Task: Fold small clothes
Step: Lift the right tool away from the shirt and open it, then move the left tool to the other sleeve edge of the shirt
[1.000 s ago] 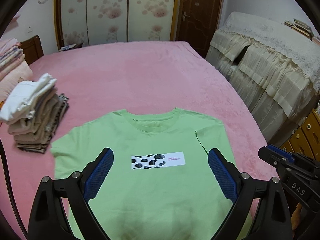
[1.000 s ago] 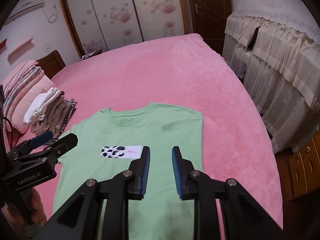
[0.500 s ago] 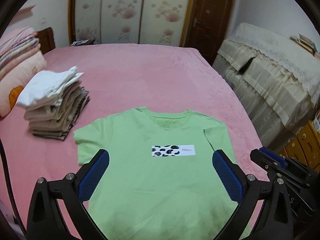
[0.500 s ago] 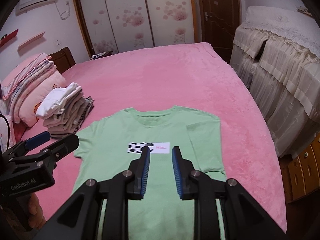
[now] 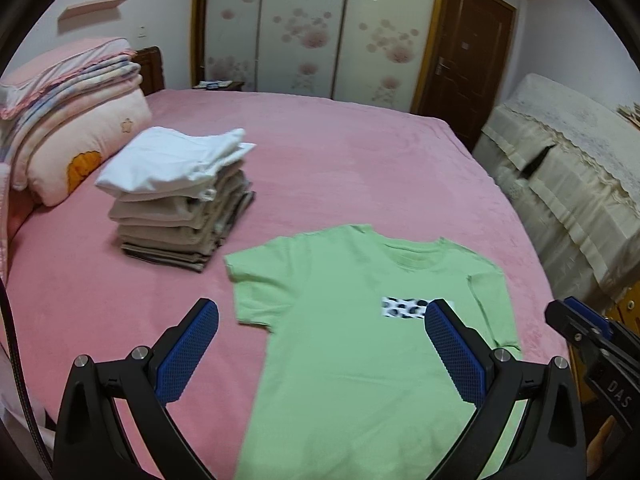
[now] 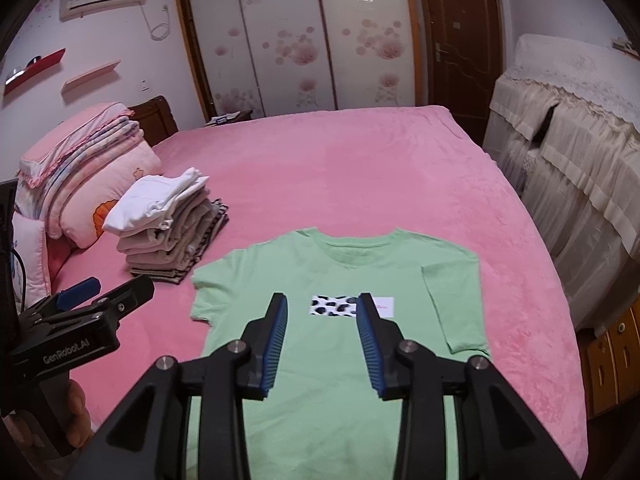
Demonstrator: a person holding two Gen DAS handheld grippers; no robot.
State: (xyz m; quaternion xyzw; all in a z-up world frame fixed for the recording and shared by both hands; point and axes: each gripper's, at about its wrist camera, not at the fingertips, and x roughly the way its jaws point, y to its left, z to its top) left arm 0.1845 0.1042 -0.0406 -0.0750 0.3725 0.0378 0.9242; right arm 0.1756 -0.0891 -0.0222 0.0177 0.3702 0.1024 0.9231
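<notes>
Now the green T-shirt (image 6: 340, 344) lies flat on the bed (image 6: 320, 168), right sleeve folded in. Both grippers have drawn back: left hand-held gripper (image 5: 320, 356) gapes empty; right hand-held gripper (image 6: 322, 344) is opening, empty. Left sleeve likely follows.

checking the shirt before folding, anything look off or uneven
One thing: on the green T-shirt, the sleeve nearer the cream-draped furniture is already folded in over the body, while the other sleeve still sticks out flat.
</notes>
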